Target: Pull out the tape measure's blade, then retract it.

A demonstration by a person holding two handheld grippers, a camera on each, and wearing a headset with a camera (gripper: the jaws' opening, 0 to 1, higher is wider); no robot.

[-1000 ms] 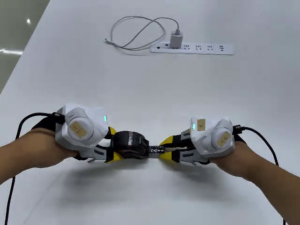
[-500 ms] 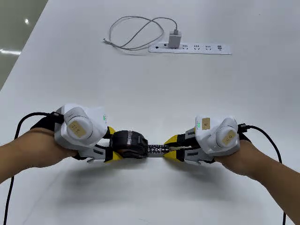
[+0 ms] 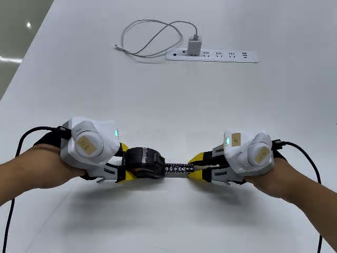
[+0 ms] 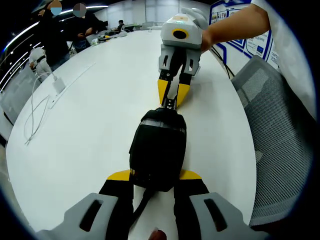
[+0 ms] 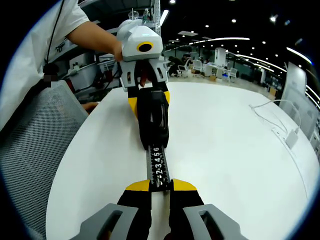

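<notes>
Clenched in the left gripper point(image 3: 125, 163): black tape measure point(image 3: 145, 162), low over the white table point(image 3: 168, 105). Pinched by the right gripper point(image 3: 195, 167): a short stretch of blade point(image 3: 178, 167) (numbers 2 to 6 showing). Well beyond: power strip point(image 3: 221, 55), charger point(image 3: 194, 45) plugged in, looped cable point(image 3: 152, 37).

I see black tape measure point(image 3: 144, 162) at near left, lying level; blade point(image 3: 178, 168) out short way rightward, numerals 2–6 showing.

An open-plan office or lab hall: past the fingers point(image 5: 137, 187) stretches a white desk point(image 5: 225, 150), with ceiling spotlights point(image 5: 233, 21) and distant workstations point(image 5: 215, 67) beyond, a mesh chair point(image 5: 35, 145) alongside.
</notes>
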